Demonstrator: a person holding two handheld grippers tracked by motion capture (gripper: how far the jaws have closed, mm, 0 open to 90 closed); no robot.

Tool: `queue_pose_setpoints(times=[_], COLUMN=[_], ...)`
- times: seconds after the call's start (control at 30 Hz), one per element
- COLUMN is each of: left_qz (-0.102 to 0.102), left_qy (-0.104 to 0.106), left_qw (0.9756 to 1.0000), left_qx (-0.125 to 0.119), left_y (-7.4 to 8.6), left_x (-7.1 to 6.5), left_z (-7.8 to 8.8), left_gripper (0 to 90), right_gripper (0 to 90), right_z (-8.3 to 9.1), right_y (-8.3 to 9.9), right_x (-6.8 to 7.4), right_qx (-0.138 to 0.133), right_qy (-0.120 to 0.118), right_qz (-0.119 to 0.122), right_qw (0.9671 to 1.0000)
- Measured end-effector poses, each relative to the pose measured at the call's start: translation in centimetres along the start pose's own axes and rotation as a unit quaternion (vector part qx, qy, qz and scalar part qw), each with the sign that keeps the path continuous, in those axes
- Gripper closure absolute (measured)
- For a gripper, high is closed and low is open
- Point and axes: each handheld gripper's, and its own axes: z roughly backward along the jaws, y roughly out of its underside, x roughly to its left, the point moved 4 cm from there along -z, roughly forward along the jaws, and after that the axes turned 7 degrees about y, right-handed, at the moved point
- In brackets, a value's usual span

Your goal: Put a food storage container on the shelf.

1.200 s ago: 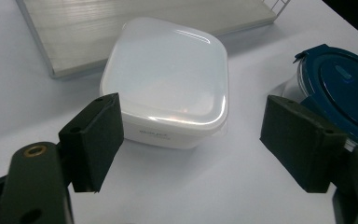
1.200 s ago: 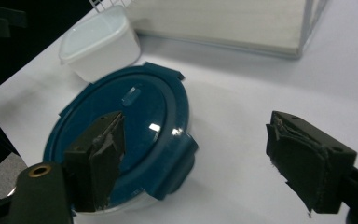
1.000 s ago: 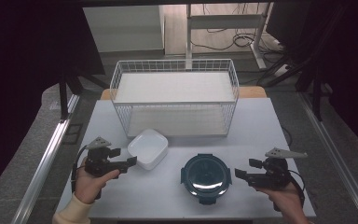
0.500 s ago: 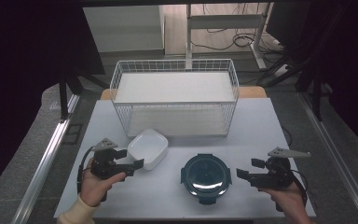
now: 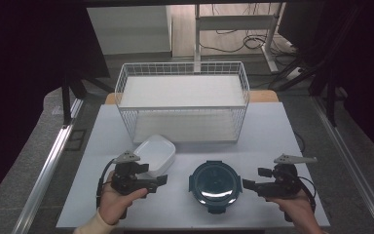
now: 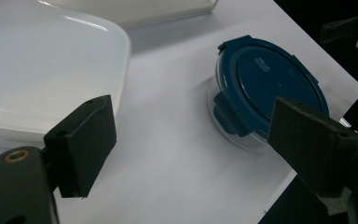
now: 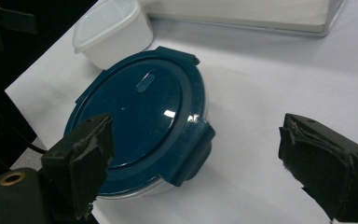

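A: What sits at the centre of the scene?

B: A round container with a dark blue clip-on lid [image 5: 214, 183] rests flat on the white table [image 5: 272, 131], near the front edge. Its clear base shows under the lid in both tool views. Just beside it, to the left and slightly farther back, stands a white rectangular container with a white lid [image 5: 154, 153]. The two are close but apart.

A: And behind them?

B: A white wire basket [image 5: 182, 100] stands across the back of the table, with a flat white liner inside.

A: How are the hands posed?

B: The left hand [image 5: 112, 202] comes in from the bottom, palm wrapped around the left tool [image 5: 161, 180], which points right toward the blue lid. Its jaws stand wide apart, grasping nothing, and the white container lies just behind it. The right hand [image 5: 297, 207] holds the right tool [image 5: 247, 184] pointing left at the round container, tips near its rim but apart from it. Its jaws are also spread wide and empty. A grey plate sits on top of each tool.

A: Any writing to read?

B: None that I can make out. The lid carries a small raised oval tab, but no legible label.
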Motion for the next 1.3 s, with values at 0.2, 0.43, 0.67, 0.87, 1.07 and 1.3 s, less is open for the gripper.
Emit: queue_pose_setpoints(times=[0.2, 0.43, 0.67, 0.87, 1.07, 1.3], left_qz=[0.013, 0.029, 0.034, 0.038, 0.055, 0.06], left_qy=[0.022, 0.043, 0.059, 0.069, 0.075, 0.079], left_qw=[0.9996, 0.9983, 0.9969, 0.9955, 0.9938, 0.9925], left_qx=[0.013, 0.026, 0.04, 0.052, 0.061, 0.071], left_y=[-0.2, -0.1, -0.2, -0.3, -0.2, 0.1], left_x=[-1.0, -1.7, -2.6, -3.2, -2.9, -3.0], left_z=[-1.9, -3.9, -5.7, -7.2, -8.4, -9.5], left_gripper=[13.2, 12.8, 13.1, 13.1, 13.3, 14.0], right_gripper=[9.2, 8.6, 8.3, 8.0, 8.0, 7.7], right_z=[-0.5, -0.8, -1.3, -2.0, -2.7, -3.3], right_y=[0.1, 0.3, 0.3, 0.6, 1.0, 1.3], right_x=[0.5, 0.5, 0.7, 1.0, 1.0, 1.2], right_qx=[0.008, 0.012, 0.017, 0.026, 0.039, 0.046], right_qy=[-0.01, -0.022, -0.027, -0.03, -0.034, -0.04], right_qz=[0.001, -0.014, -0.022, -0.028, -0.044, -0.052], right_qw=[0.9999, 0.9996, 0.9993, 0.9988, 0.9977, 0.9968])
